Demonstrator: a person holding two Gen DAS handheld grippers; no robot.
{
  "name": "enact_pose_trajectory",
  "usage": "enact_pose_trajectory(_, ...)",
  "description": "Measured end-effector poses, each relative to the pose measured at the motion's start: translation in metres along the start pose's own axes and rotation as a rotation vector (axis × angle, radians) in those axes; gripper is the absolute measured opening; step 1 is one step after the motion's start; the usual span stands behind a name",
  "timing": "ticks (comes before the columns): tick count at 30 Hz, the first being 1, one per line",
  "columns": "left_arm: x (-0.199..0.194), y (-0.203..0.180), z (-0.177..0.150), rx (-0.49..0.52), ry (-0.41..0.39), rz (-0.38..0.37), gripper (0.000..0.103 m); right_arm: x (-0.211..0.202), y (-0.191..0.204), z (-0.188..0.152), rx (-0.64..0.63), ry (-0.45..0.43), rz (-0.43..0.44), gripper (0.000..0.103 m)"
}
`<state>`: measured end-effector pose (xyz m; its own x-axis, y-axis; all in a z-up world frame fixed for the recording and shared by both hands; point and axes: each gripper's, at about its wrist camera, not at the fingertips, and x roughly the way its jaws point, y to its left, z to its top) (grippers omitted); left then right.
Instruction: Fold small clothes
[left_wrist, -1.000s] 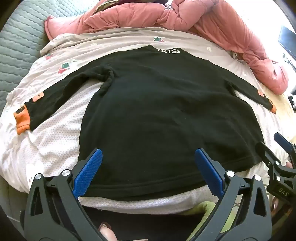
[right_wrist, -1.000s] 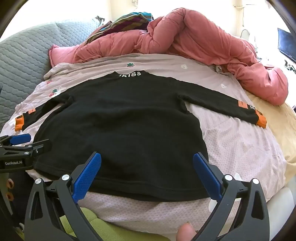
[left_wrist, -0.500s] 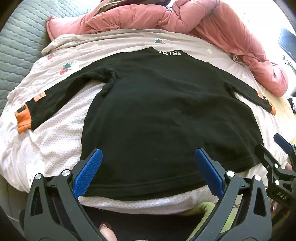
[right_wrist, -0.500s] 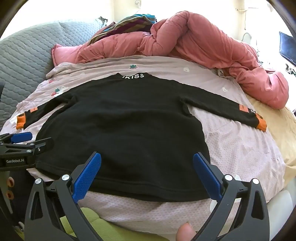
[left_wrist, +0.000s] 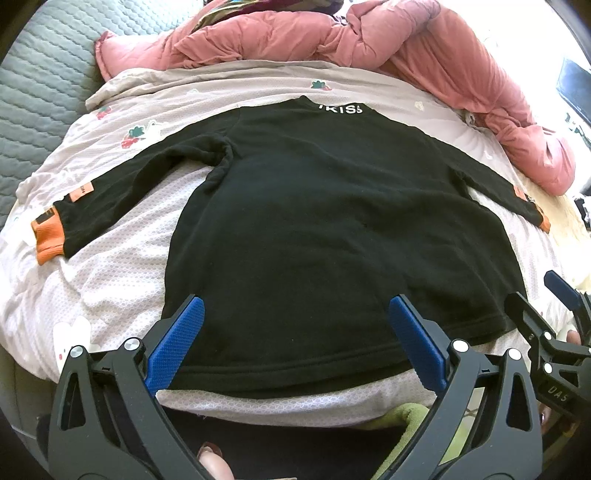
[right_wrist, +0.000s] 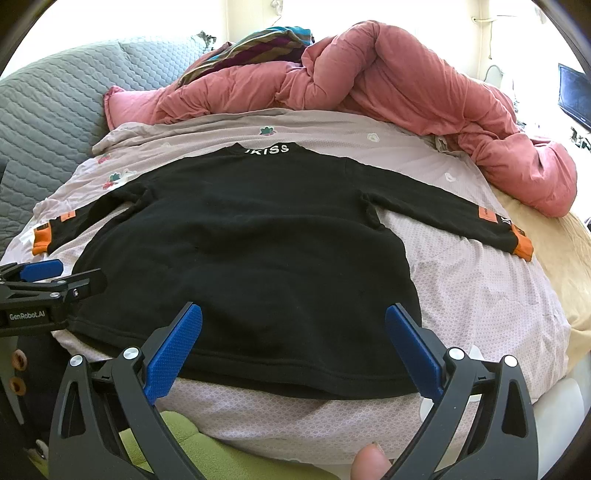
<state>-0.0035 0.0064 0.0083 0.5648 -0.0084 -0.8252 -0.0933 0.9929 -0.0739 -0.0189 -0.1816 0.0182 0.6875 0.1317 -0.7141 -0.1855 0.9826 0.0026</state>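
Both grippers drifted slightly, nothing grabbed | left gripper (left_wrist: 293, 338) and right gripper (right_wrist: 293, 339) spread wide, empty, hovering at hem | black sweater (right_wrist: 243, 243) flat on bedsheet (right_wrist: 476, 295), sleeves out | no fold started; everything left to do.

Before me a black sweater (left_wrist: 332, 229) lies flat on the bed (left_wrist: 122, 266), sleeves spread wide, orange cuffs at both ends, white lettering at its collar.
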Motion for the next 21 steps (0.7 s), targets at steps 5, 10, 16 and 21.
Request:
enact_pose_trajectory(5, -0.0014, 0.0005, 0.0002, 0.000, 0.000, 0.002, 0.094, -0.0004, -0.0011, -0.0001, -0.001, -0.001, 0.000, 0.099)
enact_pose_trajectory(10, -0.0009, 0.0001, 0.0000, 0.000, -0.002, 0.004, 0.094, -0.0006, -0.0002, 0.0001, 0.002, -0.001, 0.004, 0.099)
enact_pose_trajectory(16, -0.0011, 0.0004, 0.0000, 0.000, -0.003, 0.004, 0.094, -0.0006, -0.0010, -0.0006, 0.000, -0.001, 0.002, 0.099)
enact_pose_trajectory(21, -0.0011, 0.0003, -0.0004, 0.001, -0.004, 0.005, 0.094, -0.0005, 0.0001, -0.0003, 0.001, 0.000, 0.004, 0.099)
